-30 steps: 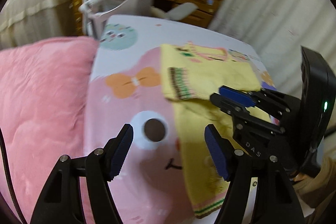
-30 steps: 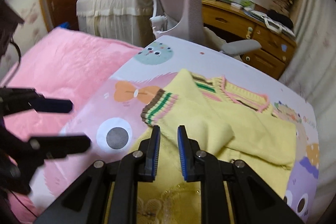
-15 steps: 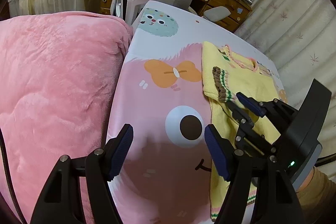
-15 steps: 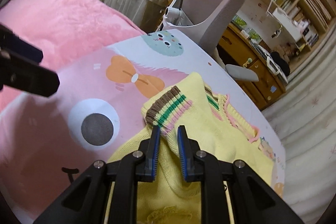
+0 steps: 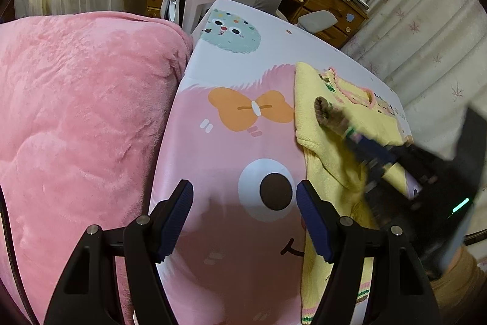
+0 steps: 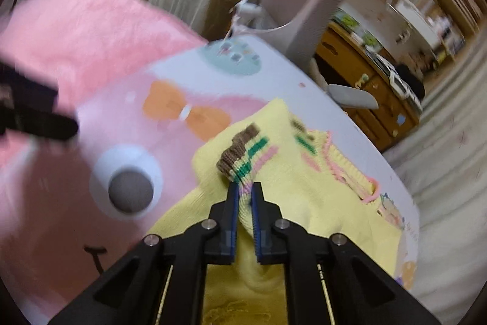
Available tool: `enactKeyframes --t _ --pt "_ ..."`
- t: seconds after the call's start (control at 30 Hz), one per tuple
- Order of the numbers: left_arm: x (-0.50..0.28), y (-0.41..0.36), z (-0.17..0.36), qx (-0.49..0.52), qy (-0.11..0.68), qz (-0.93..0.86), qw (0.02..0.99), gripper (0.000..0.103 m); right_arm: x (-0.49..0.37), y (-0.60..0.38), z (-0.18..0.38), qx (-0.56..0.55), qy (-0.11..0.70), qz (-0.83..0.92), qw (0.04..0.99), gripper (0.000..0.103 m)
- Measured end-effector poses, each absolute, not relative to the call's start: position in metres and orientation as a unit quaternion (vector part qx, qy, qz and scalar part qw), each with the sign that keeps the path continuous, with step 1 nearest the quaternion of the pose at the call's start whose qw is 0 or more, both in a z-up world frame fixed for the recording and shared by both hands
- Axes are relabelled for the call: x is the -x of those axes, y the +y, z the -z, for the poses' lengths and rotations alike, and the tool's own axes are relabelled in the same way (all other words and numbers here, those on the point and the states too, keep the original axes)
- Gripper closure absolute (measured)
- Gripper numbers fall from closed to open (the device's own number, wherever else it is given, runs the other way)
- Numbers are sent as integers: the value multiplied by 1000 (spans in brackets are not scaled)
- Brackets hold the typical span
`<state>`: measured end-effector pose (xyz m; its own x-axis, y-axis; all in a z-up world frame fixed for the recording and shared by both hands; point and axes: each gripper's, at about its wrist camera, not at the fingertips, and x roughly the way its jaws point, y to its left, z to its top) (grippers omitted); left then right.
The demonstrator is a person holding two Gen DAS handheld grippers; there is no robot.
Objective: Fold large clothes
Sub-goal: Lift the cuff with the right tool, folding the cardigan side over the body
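Risk first: the right gripper (image 6: 244, 197) has only a narrow pinch on the striped sleeve cuff (image 6: 243, 154) of the yellow knit sweater (image 6: 292, 191); the loose, stretchy knit could slide out from between the fingers if the sleeve is dragged fast, or the cuff could stretch while the body stays put, leaving a crooked fold. Its fingers are closing, nearly together, with cuff fabric bunched between the pads just below the pink stripe. The sweater lies ahead of and under these fingers on the cartoon-print tabletop (image 5: 231, 160), sleeve already laid across the body. The left gripper (image 5: 245, 209) hangs with fingers spread wide, nothing between them, the sweater's edge just beside its right finger; a pink plush blanket (image 5: 82, 124) lies off to its left.
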<state>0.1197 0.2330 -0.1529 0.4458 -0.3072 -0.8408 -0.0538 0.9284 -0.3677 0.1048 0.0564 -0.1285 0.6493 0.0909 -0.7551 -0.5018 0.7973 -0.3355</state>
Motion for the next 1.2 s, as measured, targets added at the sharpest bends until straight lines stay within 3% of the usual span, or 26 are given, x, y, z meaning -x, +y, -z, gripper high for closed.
enactKeyframes --t 0.3,0.43,0.6,0.9,1.2 --pt "-130 193 146 164 512 119 835 34 -132 -17 21 96 272 -174 942 96" --pt "-133 164 147 153 513 145 832 34 -135 -53 9 60 237 -142 959 96" --pt "-137 136 151 138 516 169 829 34 -135 -116 34 -19 269 -73 960 95" --pt "-151 107 163 120 533 175 819 34 -128 -197 148 -149 456 -7 877 93" --pt "-171 92 163 110 529 162 826 34 -115 -231 140 -175 450 -1 876 85"
